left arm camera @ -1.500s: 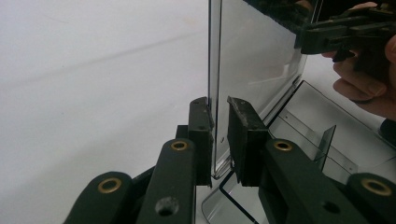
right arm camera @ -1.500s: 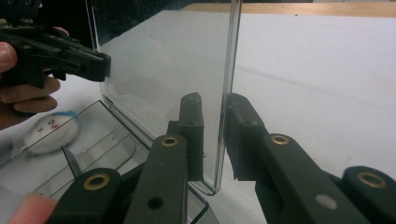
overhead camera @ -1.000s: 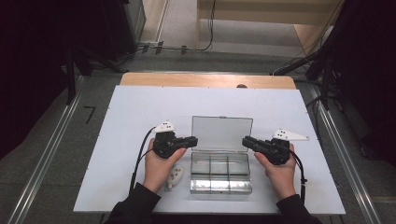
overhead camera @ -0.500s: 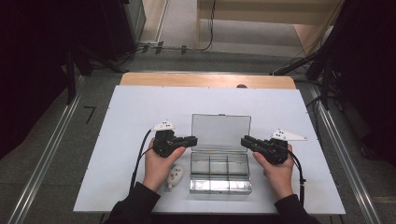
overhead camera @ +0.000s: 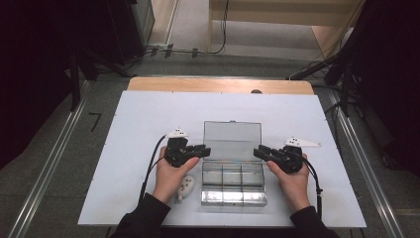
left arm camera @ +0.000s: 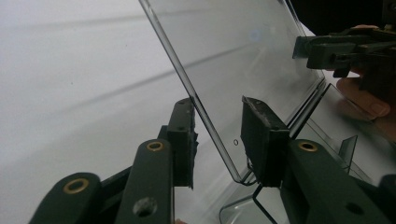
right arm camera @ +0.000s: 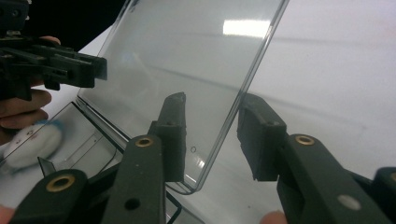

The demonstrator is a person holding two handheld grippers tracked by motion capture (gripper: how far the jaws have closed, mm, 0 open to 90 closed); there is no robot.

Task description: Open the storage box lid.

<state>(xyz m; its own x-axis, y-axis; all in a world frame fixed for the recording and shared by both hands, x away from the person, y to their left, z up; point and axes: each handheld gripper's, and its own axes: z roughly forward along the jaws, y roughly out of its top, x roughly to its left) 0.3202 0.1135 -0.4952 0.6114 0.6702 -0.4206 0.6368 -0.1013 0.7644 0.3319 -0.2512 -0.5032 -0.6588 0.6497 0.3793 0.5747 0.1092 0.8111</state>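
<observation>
A clear plastic compartment box [overhead camera: 233,184] lies on the white table with its lid [overhead camera: 232,139] raised and leaning back. My left gripper [overhead camera: 202,148] straddles the lid's left edge, and in the left gripper view my left gripper [left arm camera: 218,105] has the lid [left arm camera: 233,56] between its pads with gaps on both sides. My right gripper [overhead camera: 257,150] straddles the lid's right edge, and the right gripper view shows my right gripper [right arm camera: 214,100] with its pads likewise clear of the lid [right arm camera: 187,60]. Both pairs of jaws have just been opening.
A small white rounded object [overhead camera: 185,186] lies beside the box under the left hand, seen through the plastic as the white object [right arm camera: 32,144]. The white table top [overhead camera: 138,129] has free room to the left, right and behind the box; a wooden strip [overhead camera: 218,85] borders its far edge.
Both grippers' jaws have spread a little at the lid's side edges. The hands, the lid and the box stay where they were.
</observation>
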